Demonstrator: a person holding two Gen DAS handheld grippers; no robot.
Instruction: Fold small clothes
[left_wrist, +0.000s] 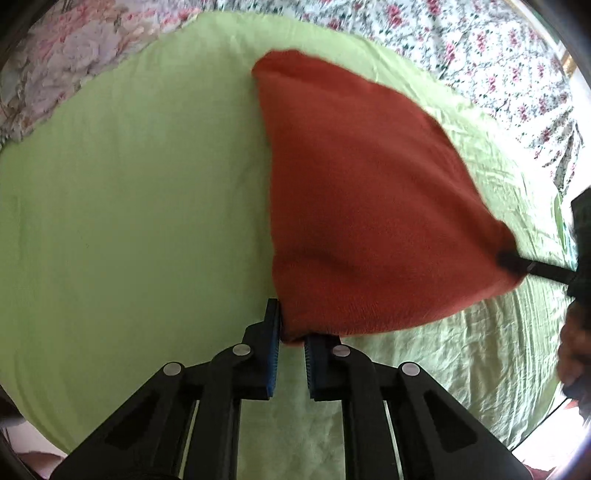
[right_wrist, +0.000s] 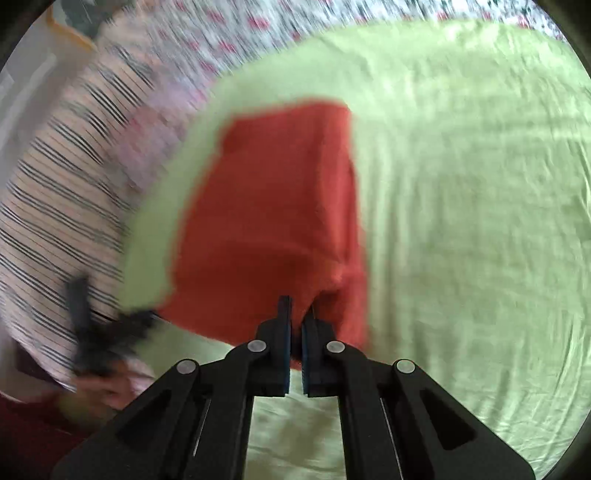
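A small rust-red cloth (left_wrist: 369, 206) hangs stretched above a light green sheet (left_wrist: 129, 206), held by two corners. My left gripper (left_wrist: 291, 332) is shut on its near corner. My right gripper shows in the left wrist view at the far right (left_wrist: 511, 260), pinching the other corner. In the right wrist view, which is blurred, my right gripper (right_wrist: 297, 317) is shut on the red cloth (right_wrist: 273, 206), which hangs down over the green sheet (right_wrist: 461, 221). My left gripper shows there as a dark blur (right_wrist: 110, 325) at the cloth's lower left corner.
The green sheet lies on a floral bedspread (left_wrist: 480, 48) that runs along the far side. A striped cloth (right_wrist: 55, 192) lies at the left of the right wrist view. A hand (left_wrist: 574, 343) holds the right gripper at the right edge of the left wrist view.
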